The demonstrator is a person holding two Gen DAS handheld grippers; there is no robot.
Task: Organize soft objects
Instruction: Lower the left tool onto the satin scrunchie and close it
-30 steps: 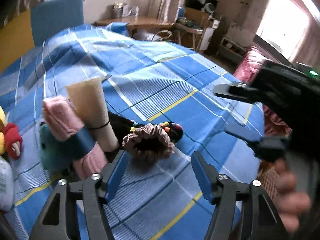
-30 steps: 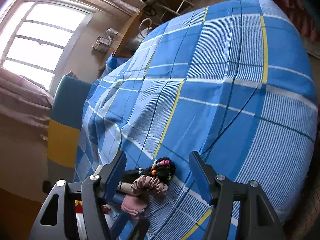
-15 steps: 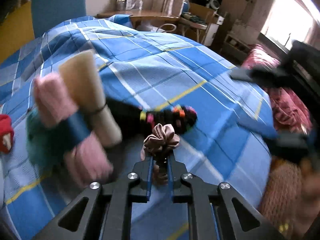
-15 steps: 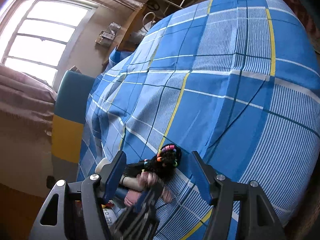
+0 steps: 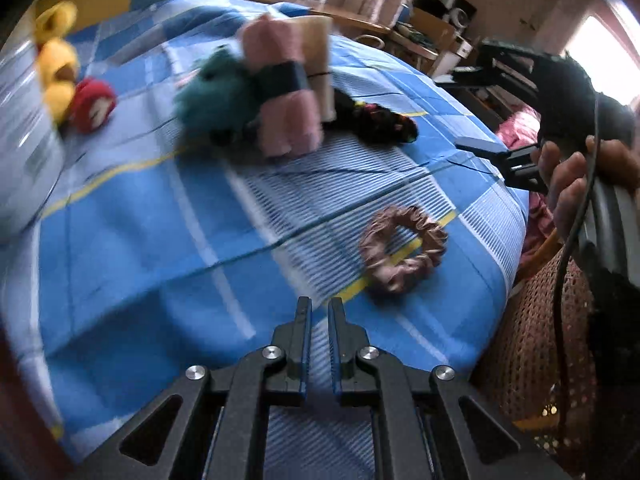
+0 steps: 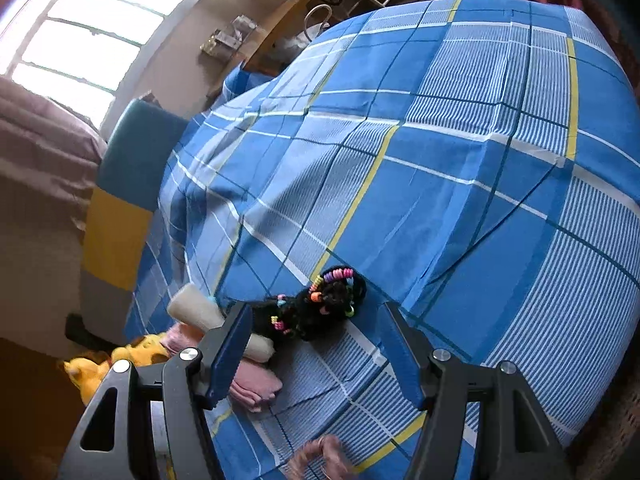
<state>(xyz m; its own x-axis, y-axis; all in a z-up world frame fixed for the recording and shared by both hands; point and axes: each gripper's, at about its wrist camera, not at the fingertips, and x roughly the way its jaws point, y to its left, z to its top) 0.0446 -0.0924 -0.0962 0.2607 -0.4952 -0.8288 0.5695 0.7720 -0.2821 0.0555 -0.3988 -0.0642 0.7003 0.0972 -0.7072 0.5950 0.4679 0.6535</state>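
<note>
A pink-brown scrunchie (image 5: 403, 249) lies flat on the blue checked bedspread (image 5: 160, 216) near the bed's front edge, apart from the pile; its edge shows in the right wrist view (image 6: 320, 458). My left gripper (image 5: 319, 312) is shut and empty, just short of the scrunchie. My right gripper (image 6: 316, 328) is open above the bed, also seen in the left wrist view (image 5: 480, 148). The pile holds a black wig with coloured beads (image 6: 320, 304), a pink roll (image 5: 280, 92), a cream roll (image 6: 200, 308) and a teal plush (image 5: 212, 88).
A yellow plush (image 5: 56, 64) and a red plush (image 5: 94, 104) lie at the far left, next to a white object (image 5: 24, 160). A woven basket (image 5: 536, 340) stands off the bed's right edge. A desk and shelves stand behind the bed.
My left gripper closed on the scrunchie, carried it away from the pile toward the bed's front edge, and now the scrunchie lies free on the bedspread. The right gripper stayed open.
</note>
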